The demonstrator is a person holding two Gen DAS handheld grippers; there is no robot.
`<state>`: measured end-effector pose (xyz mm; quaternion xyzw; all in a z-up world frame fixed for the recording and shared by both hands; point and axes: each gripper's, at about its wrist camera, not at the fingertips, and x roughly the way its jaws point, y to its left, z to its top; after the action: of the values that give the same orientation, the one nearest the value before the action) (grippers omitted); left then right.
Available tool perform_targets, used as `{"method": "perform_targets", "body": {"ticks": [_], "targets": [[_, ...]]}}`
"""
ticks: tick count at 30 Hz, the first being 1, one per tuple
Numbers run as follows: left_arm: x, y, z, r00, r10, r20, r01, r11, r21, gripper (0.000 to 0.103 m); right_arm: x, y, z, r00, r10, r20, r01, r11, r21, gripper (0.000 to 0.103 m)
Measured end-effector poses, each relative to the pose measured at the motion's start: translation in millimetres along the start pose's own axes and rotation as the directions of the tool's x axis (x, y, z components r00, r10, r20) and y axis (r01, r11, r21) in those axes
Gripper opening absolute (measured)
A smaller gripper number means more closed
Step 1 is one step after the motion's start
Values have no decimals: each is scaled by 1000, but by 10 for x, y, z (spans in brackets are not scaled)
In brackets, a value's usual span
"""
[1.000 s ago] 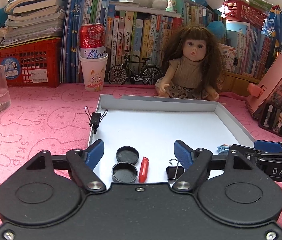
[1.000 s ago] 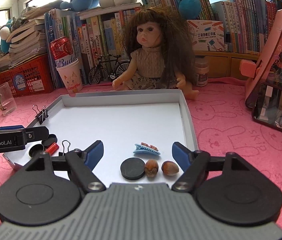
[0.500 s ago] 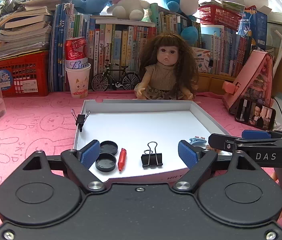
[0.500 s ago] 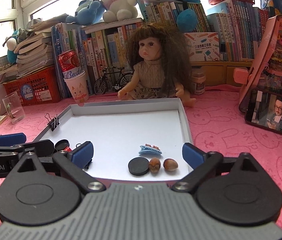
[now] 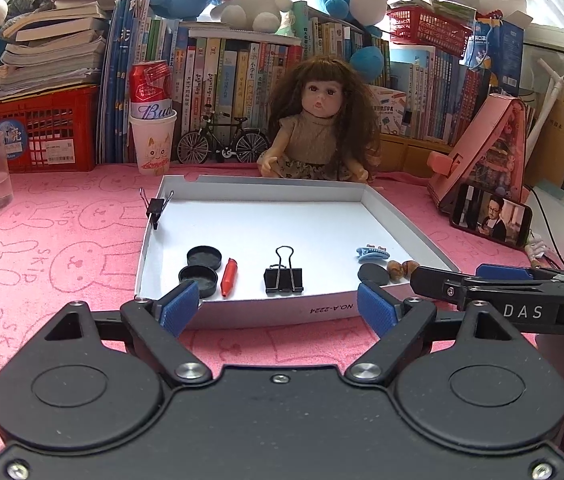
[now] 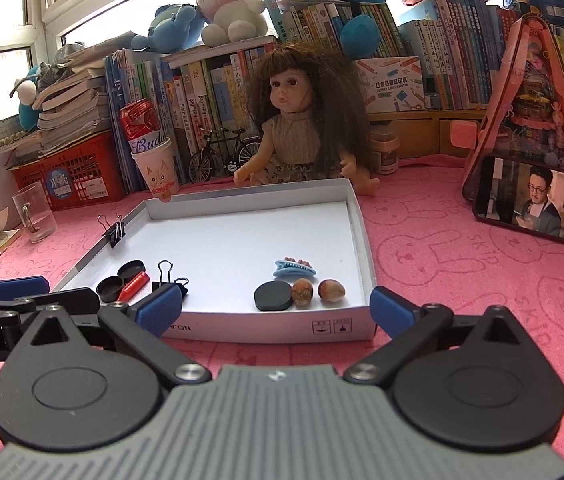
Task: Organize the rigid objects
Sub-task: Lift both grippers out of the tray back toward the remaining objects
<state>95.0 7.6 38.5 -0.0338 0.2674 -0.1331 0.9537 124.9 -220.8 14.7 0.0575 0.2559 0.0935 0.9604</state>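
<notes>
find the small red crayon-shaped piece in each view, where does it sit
Left wrist view: the small red crayon-shaped piece lies in the white cardboard tray, lower left of centre, just right of two round black caps.
Right wrist view: the red piece sits at the tray's near left corner, between the caps and a black binder clip.
Shared landmark: the brown-haired doll behind the tray's far edge.

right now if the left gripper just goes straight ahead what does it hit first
Probably the near wall of the white tray, which lies right ahead of the open left gripper. If it cleared that wall, the black binder clip comes next. Height is unclear.
</notes>
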Motion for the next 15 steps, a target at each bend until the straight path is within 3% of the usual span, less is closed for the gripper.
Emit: {"method": "perform_targets", "body": {"ticks": [15], "targets": [[-128, -112, -354, 999, 7, -43, -6, 1000, 26, 85, -238, -11, -302, 998, -59, 33, 60, 998, -23, 103]]}}
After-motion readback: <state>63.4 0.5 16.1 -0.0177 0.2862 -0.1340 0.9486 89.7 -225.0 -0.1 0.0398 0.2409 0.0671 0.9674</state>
